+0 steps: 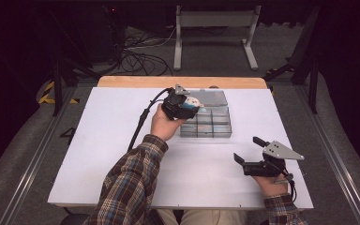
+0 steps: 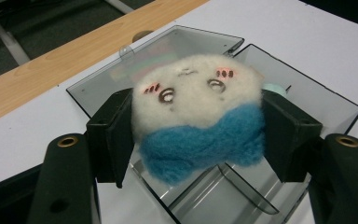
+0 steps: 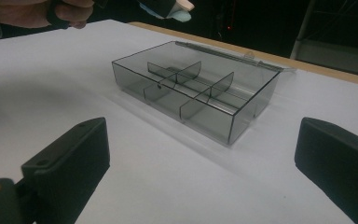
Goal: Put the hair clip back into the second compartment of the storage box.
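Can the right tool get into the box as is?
Probably yes. The right tool is open and holds nothing, the box has its lid folded back, and bare table lies between them. The left tool, holding the plush, hangs over the box's far-left part.

We count one plush toy, white above and blue below. We see one clear compartment box with its single lid open; how many compartments it has we cannot tell for sure. We count two grippers, the left gripper and the right gripper, two hands, and one white table.
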Demonstrator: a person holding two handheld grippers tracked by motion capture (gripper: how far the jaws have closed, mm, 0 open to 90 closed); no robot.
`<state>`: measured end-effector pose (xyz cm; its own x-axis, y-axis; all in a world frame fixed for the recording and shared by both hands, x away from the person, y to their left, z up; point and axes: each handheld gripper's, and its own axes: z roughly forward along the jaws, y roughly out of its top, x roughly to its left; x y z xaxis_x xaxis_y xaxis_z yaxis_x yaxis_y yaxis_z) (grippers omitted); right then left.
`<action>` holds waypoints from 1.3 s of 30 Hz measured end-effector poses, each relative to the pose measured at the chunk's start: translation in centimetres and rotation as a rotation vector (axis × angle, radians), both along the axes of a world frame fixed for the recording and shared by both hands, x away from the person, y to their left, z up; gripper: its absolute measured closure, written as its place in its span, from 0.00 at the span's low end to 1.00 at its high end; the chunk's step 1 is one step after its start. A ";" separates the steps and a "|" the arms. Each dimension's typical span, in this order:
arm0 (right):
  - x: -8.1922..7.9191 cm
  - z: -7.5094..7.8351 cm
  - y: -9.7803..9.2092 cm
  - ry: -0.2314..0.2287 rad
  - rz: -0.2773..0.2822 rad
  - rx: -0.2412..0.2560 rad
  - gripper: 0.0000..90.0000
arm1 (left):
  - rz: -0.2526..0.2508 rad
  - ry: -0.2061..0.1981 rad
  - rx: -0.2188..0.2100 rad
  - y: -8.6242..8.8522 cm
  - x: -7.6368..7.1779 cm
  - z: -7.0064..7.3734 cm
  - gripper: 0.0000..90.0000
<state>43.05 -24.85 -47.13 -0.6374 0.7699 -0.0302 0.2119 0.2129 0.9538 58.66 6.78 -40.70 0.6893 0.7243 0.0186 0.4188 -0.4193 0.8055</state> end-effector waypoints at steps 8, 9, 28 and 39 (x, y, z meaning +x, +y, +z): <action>0.0 0.0 0.1 0.001 0.002 -0.005 0.05 | 0.016 0.009 0.003 -1.1 1.0 -0.8 0.38; 0.0 0.0 0.1 0.000 0.002 -0.004 0.05 | 0.015 0.013 0.002 -1.2 1.1 -0.9 0.38; 0.2 0.0 0.3 -0.003 0.004 -0.002 0.05 | 0.001 0.035 -0.021 -3.3 2.2 -2.0 0.38; 0.2 0.0 0.3 -0.002 0.010 -0.004 0.05 | -0.011 0.071 0.021 -4.6 2.3 -3.7 0.38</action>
<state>43.20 -24.50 -47.12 -0.6448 0.7635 -0.0347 0.2076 0.2187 0.9535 60.99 2.20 -44.38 0.6970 0.7169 -0.0156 0.4704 -0.4407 0.7646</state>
